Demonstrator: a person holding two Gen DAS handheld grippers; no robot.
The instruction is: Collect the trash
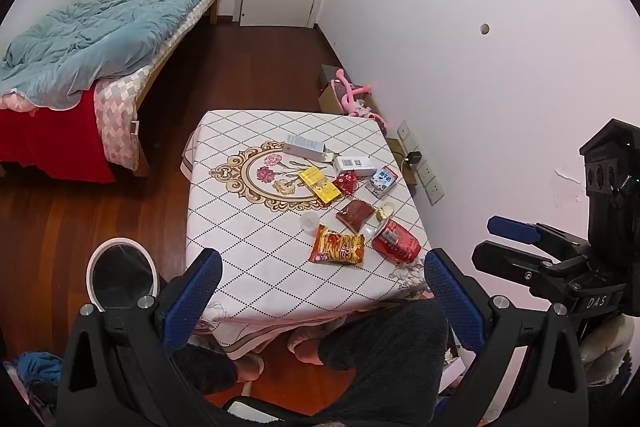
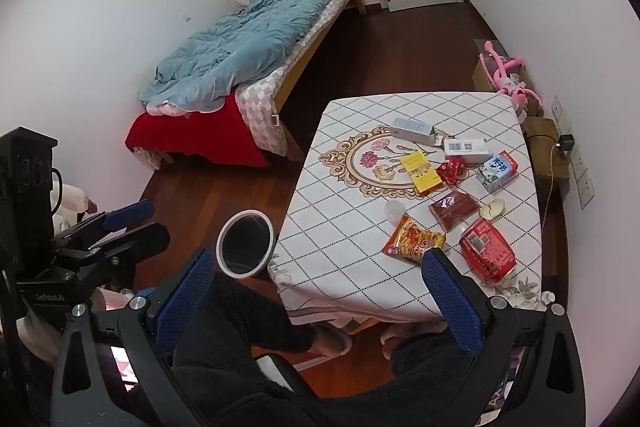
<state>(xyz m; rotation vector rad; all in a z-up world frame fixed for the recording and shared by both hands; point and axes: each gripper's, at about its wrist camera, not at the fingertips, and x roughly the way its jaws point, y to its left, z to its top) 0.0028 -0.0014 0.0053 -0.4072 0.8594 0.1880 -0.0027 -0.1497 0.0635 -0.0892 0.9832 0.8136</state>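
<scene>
Both grippers hang released and empty above the person's lap — the left gripper (image 1: 324, 291) and the right gripper (image 2: 320, 293). Just beyond, a white-rimmed bin (image 1: 120, 275) stands on the floor beside the table (image 1: 248, 251). On the table lies the trash: an orange snack bag (image 1: 337, 245), a red can (image 1: 396, 241) on its side, and farther back a yellow box (image 1: 319, 185) and milk carton (image 1: 383, 180).
</scene>
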